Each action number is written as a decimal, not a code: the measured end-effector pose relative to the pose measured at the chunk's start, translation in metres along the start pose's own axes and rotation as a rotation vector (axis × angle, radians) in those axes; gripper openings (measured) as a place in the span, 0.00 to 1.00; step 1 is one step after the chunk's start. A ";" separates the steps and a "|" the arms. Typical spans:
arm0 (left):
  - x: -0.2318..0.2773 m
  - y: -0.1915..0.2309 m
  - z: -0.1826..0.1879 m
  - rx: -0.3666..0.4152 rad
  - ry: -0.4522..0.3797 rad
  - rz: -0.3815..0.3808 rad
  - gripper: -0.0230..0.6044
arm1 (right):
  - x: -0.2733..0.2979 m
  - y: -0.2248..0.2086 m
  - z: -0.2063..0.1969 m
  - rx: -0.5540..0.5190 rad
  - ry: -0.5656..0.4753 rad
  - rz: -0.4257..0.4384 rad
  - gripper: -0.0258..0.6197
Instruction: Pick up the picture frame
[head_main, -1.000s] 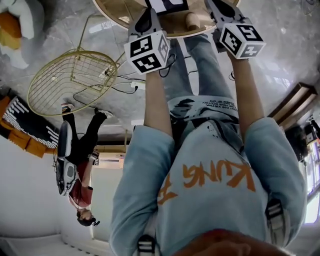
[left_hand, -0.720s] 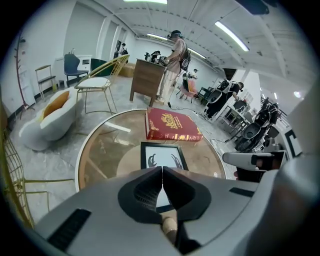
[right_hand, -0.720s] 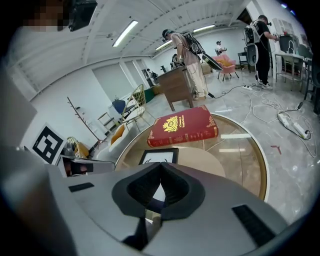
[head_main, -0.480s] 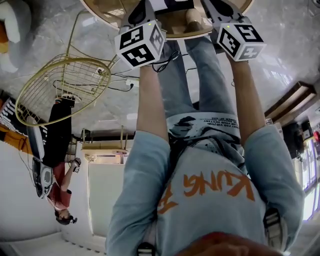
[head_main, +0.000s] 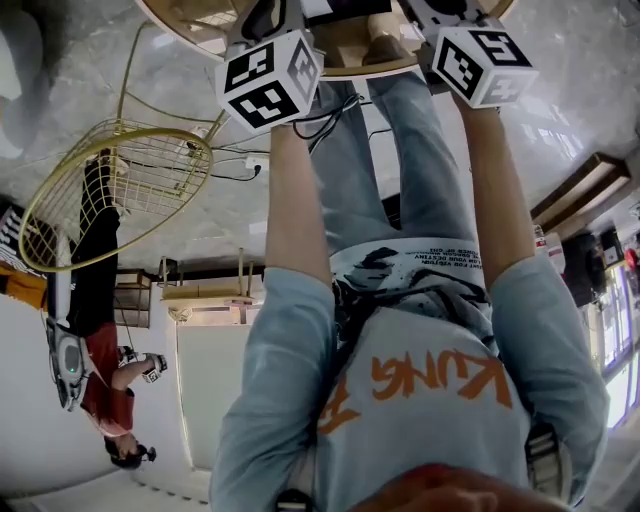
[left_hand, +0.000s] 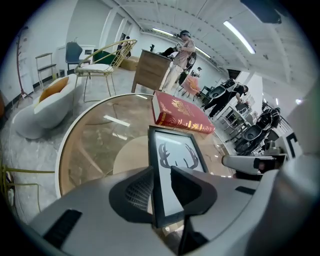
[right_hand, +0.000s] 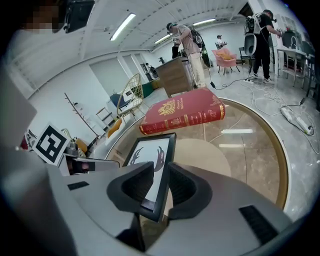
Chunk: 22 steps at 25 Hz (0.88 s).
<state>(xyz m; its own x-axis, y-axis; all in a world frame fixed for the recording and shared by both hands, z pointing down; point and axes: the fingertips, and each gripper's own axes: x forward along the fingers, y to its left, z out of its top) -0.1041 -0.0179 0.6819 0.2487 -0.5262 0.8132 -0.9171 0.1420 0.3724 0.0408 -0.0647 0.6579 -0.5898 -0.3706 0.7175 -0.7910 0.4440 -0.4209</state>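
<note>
My left tongs (left_hand: 161, 174) and right tongs (right_hand: 161, 170) are both opening. Each one straddles a side border of the picture frame (left_hand: 175, 155), and neither has clamped on it yet. In the left gripper view the frame's left border runs between the jaws, with a strip of the glass showing beside the inner jaw. In the right gripper view the right border sits in a narrower gap.

The frame looks to be lying on the round glass bench (left_hand: 95, 145), its near end under my tongs and its far end just short of a red book (left_hand: 182, 116). Whether that near end rests flat I cannot tell.

To do this well, I think I should seat both pairs at matching spots on the two borders and close them together. The pads should bite on the black moulding, not on the glass. I would then raise both hands at the same pace so the frame neither twists nor slips, and keep it clear of the book.

For writing, my shirt (head_main: 430, 370) reads "KUNG" in orange, with a smaller line above it that I cannot read. The book carries a gold crest and spine lettering too small to make out. The frame holds a black antler drawing and no words.
</note>
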 end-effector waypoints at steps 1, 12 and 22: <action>0.002 0.001 -0.001 0.000 0.005 -0.001 0.24 | 0.003 0.000 -0.001 0.000 0.006 0.000 0.18; 0.026 0.007 0.000 0.018 0.045 0.019 0.27 | 0.034 -0.012 -0.016 0.000 0.103 -0.020 0.22; 0.043 0.014 0.000 0.013 0.061 0.031 0.26 | 0.068 -0.020 -0.017 0.020 0.155 -0.036 0.20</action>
<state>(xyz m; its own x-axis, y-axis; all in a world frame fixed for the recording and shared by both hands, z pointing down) -0.1063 -0.0389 0.7217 0.2380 -0.4693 0.8504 -0.9286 0.1465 0.3408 0.0197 -0.0848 0.7247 -0.5296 -0.2550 0.8090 -0.8154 0.4159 -0.4027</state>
